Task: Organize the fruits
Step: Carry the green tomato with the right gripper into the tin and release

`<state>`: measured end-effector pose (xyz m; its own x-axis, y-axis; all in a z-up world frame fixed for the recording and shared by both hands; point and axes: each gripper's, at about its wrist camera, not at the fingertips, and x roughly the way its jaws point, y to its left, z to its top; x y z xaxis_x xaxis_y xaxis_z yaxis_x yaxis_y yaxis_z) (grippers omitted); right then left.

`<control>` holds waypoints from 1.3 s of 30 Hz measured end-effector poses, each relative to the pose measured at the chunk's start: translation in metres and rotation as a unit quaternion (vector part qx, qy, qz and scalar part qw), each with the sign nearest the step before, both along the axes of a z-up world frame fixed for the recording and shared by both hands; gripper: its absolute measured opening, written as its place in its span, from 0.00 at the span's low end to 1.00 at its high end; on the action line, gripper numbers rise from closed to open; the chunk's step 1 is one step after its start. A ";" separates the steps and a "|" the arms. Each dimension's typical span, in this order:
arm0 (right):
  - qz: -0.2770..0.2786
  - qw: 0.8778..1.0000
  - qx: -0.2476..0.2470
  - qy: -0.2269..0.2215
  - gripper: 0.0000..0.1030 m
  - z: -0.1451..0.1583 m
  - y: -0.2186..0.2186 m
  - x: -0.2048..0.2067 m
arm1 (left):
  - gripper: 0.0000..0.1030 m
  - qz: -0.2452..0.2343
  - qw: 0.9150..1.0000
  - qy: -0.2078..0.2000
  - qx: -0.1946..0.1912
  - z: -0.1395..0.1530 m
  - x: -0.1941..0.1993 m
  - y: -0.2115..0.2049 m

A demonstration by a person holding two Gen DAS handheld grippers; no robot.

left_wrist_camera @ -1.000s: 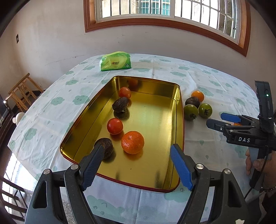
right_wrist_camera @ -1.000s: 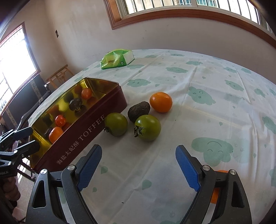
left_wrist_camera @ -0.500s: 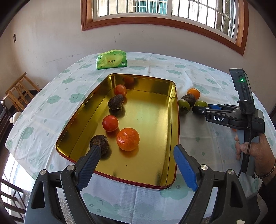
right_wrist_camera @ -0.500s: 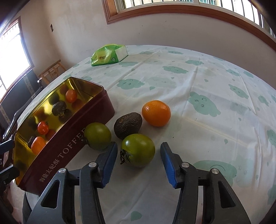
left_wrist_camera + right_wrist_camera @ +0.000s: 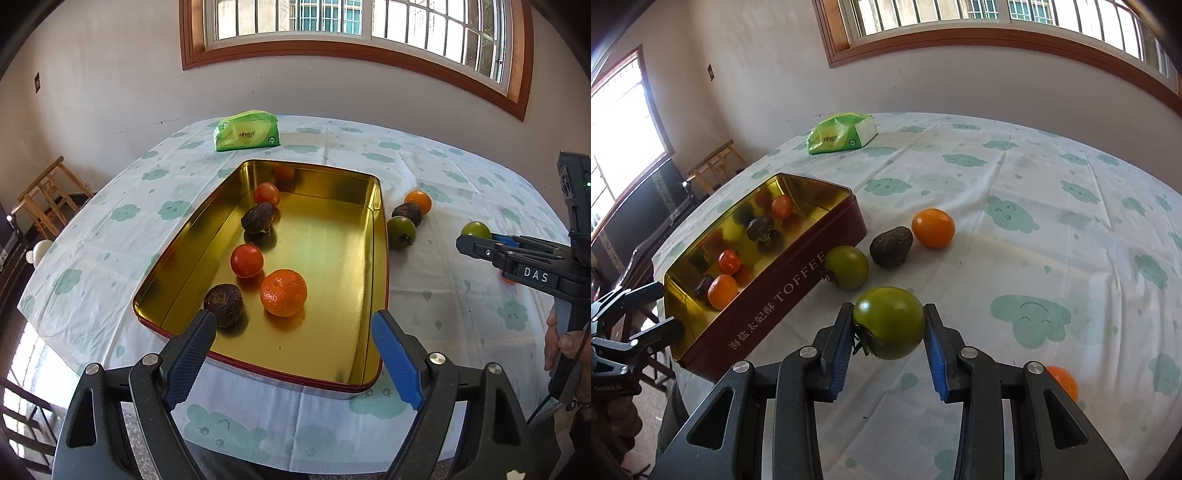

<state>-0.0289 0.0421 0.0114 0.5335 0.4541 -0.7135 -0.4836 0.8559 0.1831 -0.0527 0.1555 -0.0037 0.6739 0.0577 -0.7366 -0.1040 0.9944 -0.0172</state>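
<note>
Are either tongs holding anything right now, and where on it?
The right tongs grip a green tomato across its sides, one pad on each flank. The left tongs are open and hold nothing.

A home dining room: clothed table [image 5: 332, 147], arched window [image 5: 351, 33], wooden chair [image 5: 48, 199].

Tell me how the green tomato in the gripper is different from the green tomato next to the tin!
The held green tomato is pinched between the right gripper pads; the other green tomato lies free on the tablecloth. The held one is clear of the tin; the other sits right against its red wall. Both are round, green and have a dark stem.
</note>
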 end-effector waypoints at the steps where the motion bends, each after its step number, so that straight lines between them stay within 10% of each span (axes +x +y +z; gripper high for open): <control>1: 0.004 1.000 0.005 -0.003 0.37 0.005 0.003 -0.002 | 0.81 0.000 1.000 0.000 -0.001 0.000 -0.001 0.000; 14: 0.086 0.996 0.016 -0.017 0.37 0.032 0.085 -0.002 | 0.84 0.026 1.000 -0.005 -0.006 0.000 -0.018 0.024; 39: 0.110 0.992 -0.025 0.048 0.37 -0.016 0.164 0.035 | 0.85 0.053 0.999 -0.001 -0.011 -0.009 -0.025 0.053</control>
